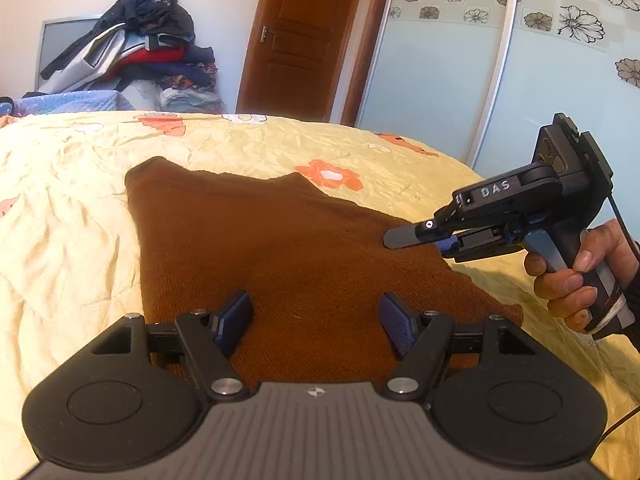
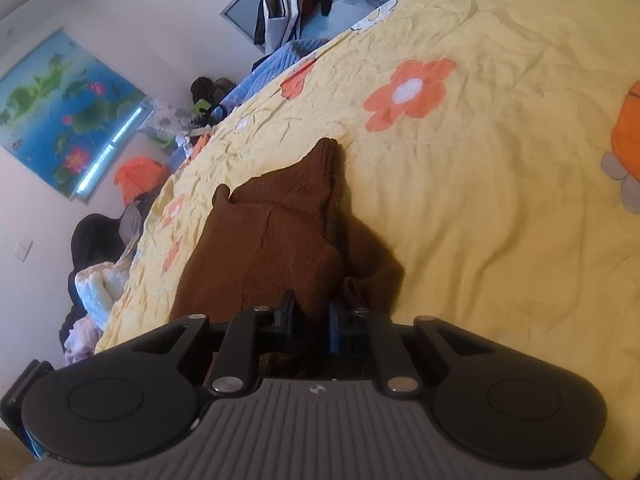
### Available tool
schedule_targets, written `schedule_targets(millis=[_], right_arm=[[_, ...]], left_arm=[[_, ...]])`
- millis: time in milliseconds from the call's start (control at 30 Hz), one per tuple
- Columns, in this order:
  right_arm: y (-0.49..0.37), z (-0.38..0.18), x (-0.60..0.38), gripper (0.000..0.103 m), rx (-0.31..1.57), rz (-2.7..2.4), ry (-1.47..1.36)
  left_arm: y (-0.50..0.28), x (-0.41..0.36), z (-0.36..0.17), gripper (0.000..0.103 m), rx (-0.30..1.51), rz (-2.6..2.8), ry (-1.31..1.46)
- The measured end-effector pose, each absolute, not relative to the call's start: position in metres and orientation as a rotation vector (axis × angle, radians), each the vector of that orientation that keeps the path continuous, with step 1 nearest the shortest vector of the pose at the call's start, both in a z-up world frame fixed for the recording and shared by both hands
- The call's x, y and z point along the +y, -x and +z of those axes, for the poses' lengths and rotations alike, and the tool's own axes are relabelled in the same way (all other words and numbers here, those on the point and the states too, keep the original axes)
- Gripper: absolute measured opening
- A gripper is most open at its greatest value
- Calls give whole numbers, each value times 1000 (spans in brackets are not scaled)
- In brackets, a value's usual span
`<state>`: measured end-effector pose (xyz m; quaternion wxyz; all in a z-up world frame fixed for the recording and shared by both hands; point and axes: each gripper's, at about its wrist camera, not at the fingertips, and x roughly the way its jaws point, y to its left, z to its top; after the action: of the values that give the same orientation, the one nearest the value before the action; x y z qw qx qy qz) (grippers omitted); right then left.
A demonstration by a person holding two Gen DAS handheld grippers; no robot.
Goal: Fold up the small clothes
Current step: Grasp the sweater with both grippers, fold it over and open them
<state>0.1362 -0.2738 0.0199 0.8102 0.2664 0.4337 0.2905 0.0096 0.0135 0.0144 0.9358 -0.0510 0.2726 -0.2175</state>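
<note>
A brown knitted garment [image 1: 280, 240] lies spread on the yellow flowered quilt [image 1: 80, 200]. My left gripper [image 1: 315, 304] hovers over its near part, jaws wide apart, with only flat knit below and nothing pinched. In the left wrist view, my right gripper [image 1: 404, 242] comes in from the right, held by a hand [image 1: 572, 280], its fingertips at the garment's right edge. In the right wrist view, the right gripper [image 2: 311, 308] has its blue pads pressed on a raised fold of the brown garment [image 2: 260, 248], and the rest of the knit bunches away toward a sleeve.
A heap of clothes [image 1: 136, 44] is stacked behind the bed's far edge, beside a brown door [image 1: 304, 40] and pale sliding wardrobe doors [image 1: 440, 80]. More clothes [image 2: 96, 280] lie off the bed's side below a wall picture [image 2: 60, 120]. Bare quilt [image 2: 500, 200] stretches right of the garment.
</note>
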Motion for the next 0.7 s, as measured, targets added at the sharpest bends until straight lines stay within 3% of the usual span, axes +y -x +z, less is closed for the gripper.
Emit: schedule_targets(millis=[100, 133, 167, 200, 233, 367, 467, 500, 533, 567, 600, 700], right_arm=[[-128, 32, -277, 45, 926, 586, -614], [-120, 41, -280, 59, 907, 577, -614], [-109, 51, -282, 65, 872, 585, -603], [-97, 61, -285, 72, 836, 608, -593], [-86, 69, -287, 73, 814, 636, -590], [-59, 74, -286, 73, 836, 712, -616], [-58, 61, -262, 67, 915, 737, -558], [-59, 55, -251, 54, 946, 735, -511], [-61, 47, -240, 29, 981, 740, -467], [-62, 40, -230, 23, 1012, 748, -425], [-60, 38, -225, 22, 1020, 749, -388], [-44, 59, -227, 19, 936, 791, -344]], left_arm=[[2, 27, 26, 72, 552, -433, 132], [8, 36, 31, 78, 546, -432, 153], [15, 46, 36, 84, 535, -423, 179], [19, 57, 39, 97, 529, -406, 202], [21, 66, 39, 102, 543, -386, 226], [5, 88, 22, 101, 726, -370, 383], [-6, 86, 12, 100, 792, -401, 484], [-7, 83, 12, 93, 796, -411, 487], [-9, 80, 12, 69, 814, -424, 483], [-10, 77, 13, 55, 837, -413, 462], [-11, 75, 15, 47, 852, -385, 420], [0, 76, 23, 47, 817, -378, 294]])
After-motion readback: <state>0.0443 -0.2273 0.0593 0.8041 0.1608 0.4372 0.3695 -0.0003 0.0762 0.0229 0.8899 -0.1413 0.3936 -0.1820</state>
